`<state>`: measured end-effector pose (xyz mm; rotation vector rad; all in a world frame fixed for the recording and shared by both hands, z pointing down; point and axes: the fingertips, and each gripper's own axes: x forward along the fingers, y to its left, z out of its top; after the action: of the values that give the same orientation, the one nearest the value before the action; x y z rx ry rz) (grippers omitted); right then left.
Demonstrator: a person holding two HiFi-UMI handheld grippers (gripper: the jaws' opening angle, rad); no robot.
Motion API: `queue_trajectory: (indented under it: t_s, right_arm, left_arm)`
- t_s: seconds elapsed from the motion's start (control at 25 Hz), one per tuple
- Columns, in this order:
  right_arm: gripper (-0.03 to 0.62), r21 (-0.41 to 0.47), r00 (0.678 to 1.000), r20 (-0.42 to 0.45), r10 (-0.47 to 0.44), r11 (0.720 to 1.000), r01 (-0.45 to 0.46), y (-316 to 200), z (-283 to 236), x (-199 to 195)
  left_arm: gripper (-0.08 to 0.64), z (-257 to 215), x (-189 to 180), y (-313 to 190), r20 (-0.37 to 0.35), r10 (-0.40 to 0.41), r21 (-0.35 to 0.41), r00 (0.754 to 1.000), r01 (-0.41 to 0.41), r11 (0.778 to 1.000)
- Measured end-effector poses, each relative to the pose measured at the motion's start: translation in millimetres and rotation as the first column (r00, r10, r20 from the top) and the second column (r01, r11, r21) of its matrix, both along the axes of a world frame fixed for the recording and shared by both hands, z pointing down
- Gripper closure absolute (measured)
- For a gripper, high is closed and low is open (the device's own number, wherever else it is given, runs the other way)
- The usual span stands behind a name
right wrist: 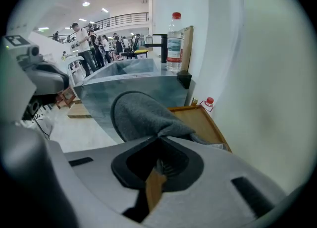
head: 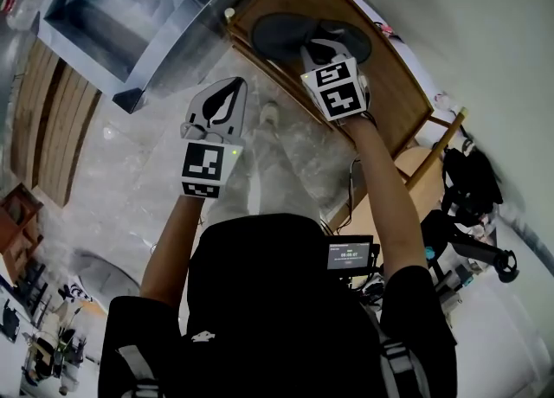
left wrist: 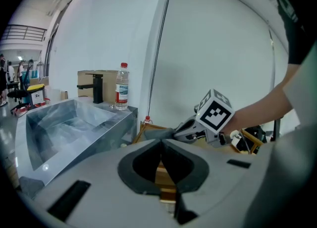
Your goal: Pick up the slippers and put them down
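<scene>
Slipper point(right wrist: 141, 115) position: the single grey slipper in view is sitting directly at the tips of the right gripper point(right wrist: 158, 145) and is projecting forward from them, toe end away from the gripper. The jaws are closing tightly on its near edge, with the fabric pinched between them. From the head view, the right gripper point(head: 316, 48) is holding the slipper point(head: 290, 37) over the wooden table point(head: 394, 85). Whether the sole is touching the tabletop cannot be determined.

The left gripper point(left wrist: 161, 145) is hanging apart from the slipper, to its left and over the floor point(head: 147, 189). Its jaws are meeting at the tips and are gripping nothing. Its own camera is showing the slipper point(left wrist: 156, 133) ahead and slightly right.

Surface: the wooden table point(right wrist: 200, 123) is standing against a white wall point(right wrist: 267, 73), with a small red-capped bottle point(right wrist: 209, 103) at its far corner.

Room: a metal sink point(right wrist: 124, 81) is standing just beside the table, carrying a black tap point(right wrist: 161, 46) and a water bottle point(right wrist: 174, 43). The floor is showing a pale, glossy finish. People are standing in the far background point(right wrist: 86, 48) under ceiling lights.
</scene>
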<state>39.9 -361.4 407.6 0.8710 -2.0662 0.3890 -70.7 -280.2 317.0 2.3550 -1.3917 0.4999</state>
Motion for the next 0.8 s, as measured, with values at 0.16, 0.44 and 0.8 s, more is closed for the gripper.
queue_trajectory:
  t_s: [0.16,0.44,0.8]
  right_arm:
    - [0.588,0.041,1.000,0.018,0.000,0.999,0.000,18,-25,-8]
    - [0.588,0.098,0.996,0.085,0.041,0.994,-0.049,47,-71,-15]
    - [0.588,0.180,0.985,0.146,0.090,0.977,-0.116,90,-119,-19]
  left_arm:
    - [0.555,-17,2,7,-0.008,0.019,0.028,1.000,-0.019,0.999]
    - [0.555,-45,3,30,-0.006,0.052,0.083,0.999,-0.052,0.995]
    - [0.555,-79,-18,62,0.002,0.038,0.146,0.999,-0.038,0.989]
